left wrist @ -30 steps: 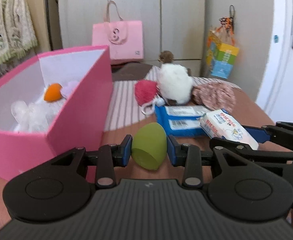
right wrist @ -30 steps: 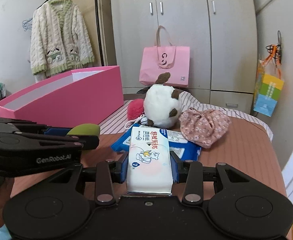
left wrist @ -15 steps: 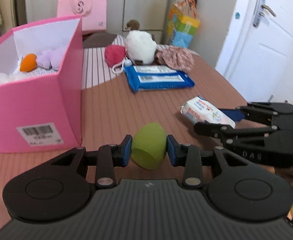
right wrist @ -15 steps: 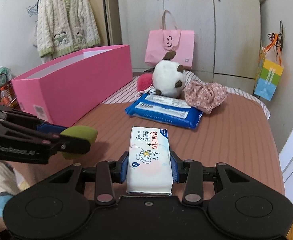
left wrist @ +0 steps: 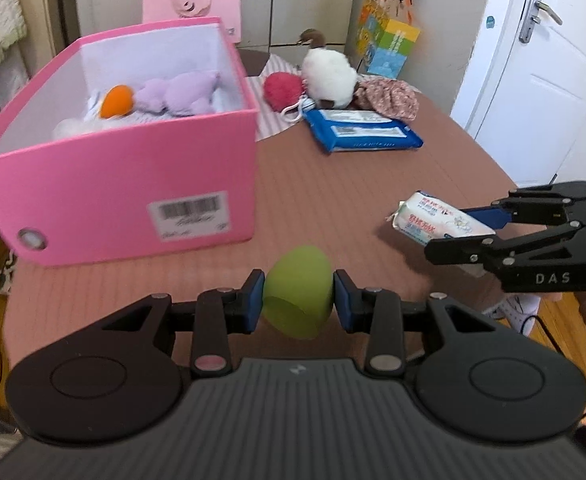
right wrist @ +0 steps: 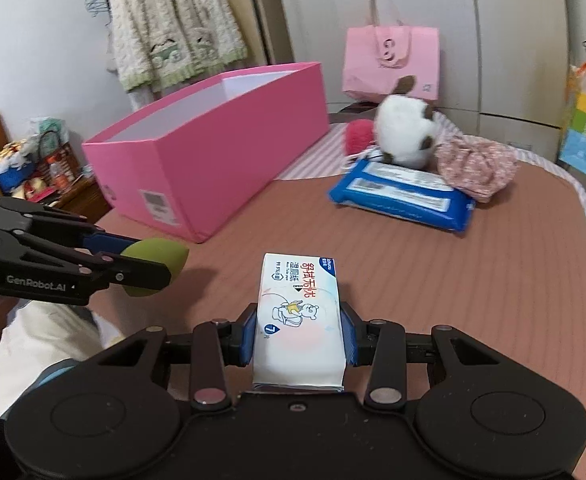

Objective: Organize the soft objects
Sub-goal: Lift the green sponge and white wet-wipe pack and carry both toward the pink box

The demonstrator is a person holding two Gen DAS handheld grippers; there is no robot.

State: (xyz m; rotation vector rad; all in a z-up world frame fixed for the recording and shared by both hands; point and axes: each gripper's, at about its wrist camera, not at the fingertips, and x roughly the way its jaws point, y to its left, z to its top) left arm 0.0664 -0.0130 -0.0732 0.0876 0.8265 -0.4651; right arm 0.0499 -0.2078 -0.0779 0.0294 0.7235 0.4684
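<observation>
Since a sec ago both grippers are pulling back from the far pile toward the near edge of the brown ribbed table (left wrist: 333, 208); the open pink cardboard box (left wrist: 133, 184), then right beside the left gripper, is now sitting ahead and to its left.

Left gripper (left wrist: 297, 300) is clamping a green egg-shaped makeup sponge (left wrist: 297, 294), flat cut end facing the camera, long axis running fwd.

Right gripper (right wrist: 299, 336) is squeezing a small white wet-wipe pack (right wrist: 299, 316), long axis pointing straight ahead, printed face up.

Progress, approx: an orange sponge and a lilac plush are lying in the box already. Still on the table: blue wipes pack (left wrist: 363, 132), white plush toy (left wrist: 329, 76), red puff (left wrist: 283, 86), floral fabric bundle (left wrist: 389, 96). Both held items are hovering outside the box.
</observation>
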